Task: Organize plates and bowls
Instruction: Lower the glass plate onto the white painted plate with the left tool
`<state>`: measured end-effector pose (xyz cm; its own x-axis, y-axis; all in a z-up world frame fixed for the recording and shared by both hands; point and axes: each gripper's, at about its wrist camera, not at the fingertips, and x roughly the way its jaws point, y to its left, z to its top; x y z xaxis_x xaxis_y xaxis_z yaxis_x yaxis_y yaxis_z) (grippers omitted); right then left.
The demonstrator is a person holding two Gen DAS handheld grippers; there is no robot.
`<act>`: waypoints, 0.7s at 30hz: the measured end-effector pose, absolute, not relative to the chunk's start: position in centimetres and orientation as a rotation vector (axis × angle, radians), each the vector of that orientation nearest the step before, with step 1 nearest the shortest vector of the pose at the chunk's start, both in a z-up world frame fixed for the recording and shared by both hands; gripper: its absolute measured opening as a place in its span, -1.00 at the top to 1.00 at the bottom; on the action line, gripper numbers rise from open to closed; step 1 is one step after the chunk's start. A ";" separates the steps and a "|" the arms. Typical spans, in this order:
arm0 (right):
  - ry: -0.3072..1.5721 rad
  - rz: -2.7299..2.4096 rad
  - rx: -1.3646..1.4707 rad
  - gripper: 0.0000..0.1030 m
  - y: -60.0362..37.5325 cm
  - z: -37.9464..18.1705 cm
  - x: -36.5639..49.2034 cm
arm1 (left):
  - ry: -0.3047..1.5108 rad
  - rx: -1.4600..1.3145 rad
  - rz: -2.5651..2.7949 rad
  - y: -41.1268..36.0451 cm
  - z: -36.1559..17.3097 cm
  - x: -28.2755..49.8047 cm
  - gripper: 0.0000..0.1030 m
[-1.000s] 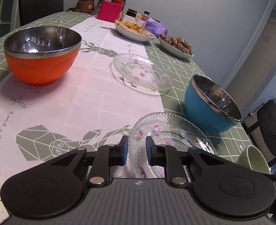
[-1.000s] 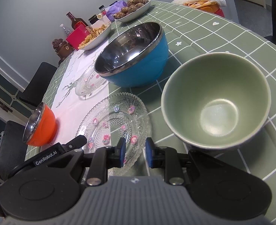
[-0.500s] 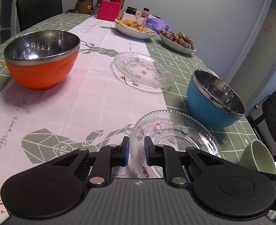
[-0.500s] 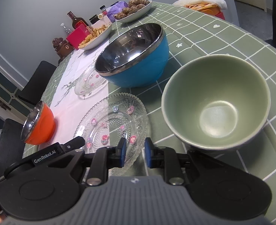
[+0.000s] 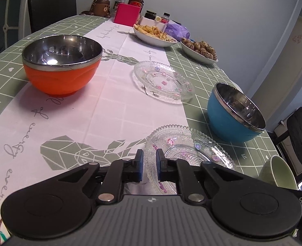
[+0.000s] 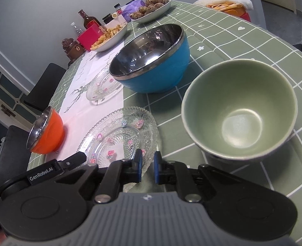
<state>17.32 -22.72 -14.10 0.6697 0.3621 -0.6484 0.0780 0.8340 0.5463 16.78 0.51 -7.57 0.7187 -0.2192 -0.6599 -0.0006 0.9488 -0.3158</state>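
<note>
A near glass plate (image 5: 190,149) (image 6: 120,135) lies on the table just ahead of both grippers. A second glass plate (image 5: 164,81) (image 6: 103,84) lies farther back. An orange steel-lined bowl (image 5: 61,63) (image 6: 46,131) stands at the left, a blue steel-lined bowl (image 5: 235,112) (image 6: 151,59) at the right, and a green ceramic bowl (image 6: 241,110) (image 5: 278,172) nearest the right gripper. My left gripper (image 5: 149,166) and right gripper (image 6: 146,168) both hover with jaws nearly closed and nothing between them.
Two white dishes of food (image 5: 154,33) (image 5: 199,50), a pink box (image 5: 127,13), bottles and jars stand at the far end. A black chair (image 5: 52,10) stands behind the table. The left gripper's body (image 6: 42,174) shows in the right wrist view.
The left gripper's view has drawn back and shifted slightly left; the right gripper has edged a little towards the near plate. No object has moved.
</note>
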 end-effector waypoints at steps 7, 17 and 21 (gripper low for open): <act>0.836 0.208 0.596 0.82 -22.4 -13.4 16.5 | 0.740 -0.298 -0.108 1.3 -6.3 14.7 0.76; 0.827 0.293 0.596 0.82 -21.3 -12.2 15.1 | 0.705 -0.310 -0.076 3.2 -4.5 11.9 0.78; 0.831 0.331 0.594 0.82 -20.7 -11.7 14.4 | 0.700 -0.305 -0.057 4.2 -3.6 10.5 0.78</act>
